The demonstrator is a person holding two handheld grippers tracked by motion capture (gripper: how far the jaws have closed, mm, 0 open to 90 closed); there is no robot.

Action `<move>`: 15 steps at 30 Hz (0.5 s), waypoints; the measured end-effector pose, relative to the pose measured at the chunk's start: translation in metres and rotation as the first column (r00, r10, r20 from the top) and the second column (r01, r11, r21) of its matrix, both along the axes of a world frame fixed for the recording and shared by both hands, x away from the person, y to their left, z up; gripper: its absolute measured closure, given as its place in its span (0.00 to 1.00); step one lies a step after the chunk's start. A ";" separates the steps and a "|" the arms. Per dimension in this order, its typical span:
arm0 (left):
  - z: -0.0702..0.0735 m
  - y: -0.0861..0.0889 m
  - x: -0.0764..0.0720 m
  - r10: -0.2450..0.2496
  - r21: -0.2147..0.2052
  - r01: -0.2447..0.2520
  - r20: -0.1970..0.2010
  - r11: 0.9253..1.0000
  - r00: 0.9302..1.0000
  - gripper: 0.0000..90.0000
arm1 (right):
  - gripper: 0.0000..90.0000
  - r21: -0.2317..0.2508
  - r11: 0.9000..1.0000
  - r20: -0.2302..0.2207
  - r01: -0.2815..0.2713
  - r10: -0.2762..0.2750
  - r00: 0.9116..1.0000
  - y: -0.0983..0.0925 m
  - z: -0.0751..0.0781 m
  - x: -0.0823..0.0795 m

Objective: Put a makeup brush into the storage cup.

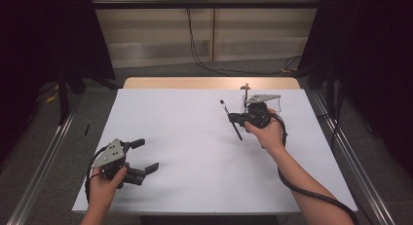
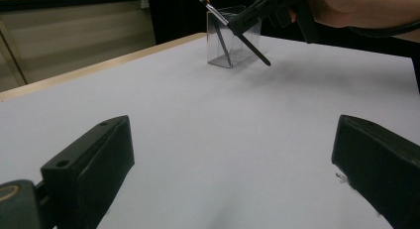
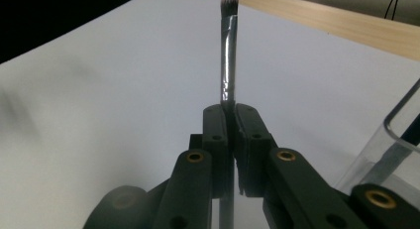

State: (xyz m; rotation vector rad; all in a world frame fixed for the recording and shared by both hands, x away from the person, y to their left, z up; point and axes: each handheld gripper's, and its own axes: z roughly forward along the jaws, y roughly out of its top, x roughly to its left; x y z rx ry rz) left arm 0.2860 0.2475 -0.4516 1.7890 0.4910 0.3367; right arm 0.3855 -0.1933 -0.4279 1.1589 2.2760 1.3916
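brush (image 1: 230,119) sits clamped mid-handle in my right gripper (image 1: 237,119), tilted, bristles up and away, tail toward me; clear holder (image 2: 234,38) stands just beyond it by the table's far edge. my left gripper (image 1: 144,155) hangs spread wide, well apart

The high view is hanging above the near edge of the white table (image 1: 195,152), looking forward and down at everything. The left gripper view is sitting low, skimming the tabletop and facing toward 1 o'clock, catching the clear box (image 2: 233,38) and brush (image 2: 237,33) far off. The right gripper view is staring up close at that same brush (image 3: 228,55), probably toward 10 o'clock.
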 end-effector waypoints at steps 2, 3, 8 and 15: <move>0.000 0.000 0.000 -0.001 0.001 0.001 0.000 1.000 1.000 0.03 | 0.94 0.023 1.000 0.016 -0.001 0.000 1.000 -0.001 0.000 -0.001; 0.000 0.000 0.000 -0.001 0.000 0.001 0.000 1.000 1.000 0.03 | 0.94 0.029 1.000 0.018 -0.003 0.002 1.000 -0.001 0.000 -0.002; 0.000 0.000 0.000 -0.001 0.002 0.001 0.001 1.000 1.000 0.03 | 0.94 0.056 0.998 0.056 0.001 -0.004 0.998 -0.002 0.001 -0.005; 0.000 0.000 0.000 0.002 -0.001 -0.002 0.001 1.000 1.000 0.03 | 0.94 0.083 0.997 0.103 0.004 -0.012 0.995 -0.003 0.005 -0.007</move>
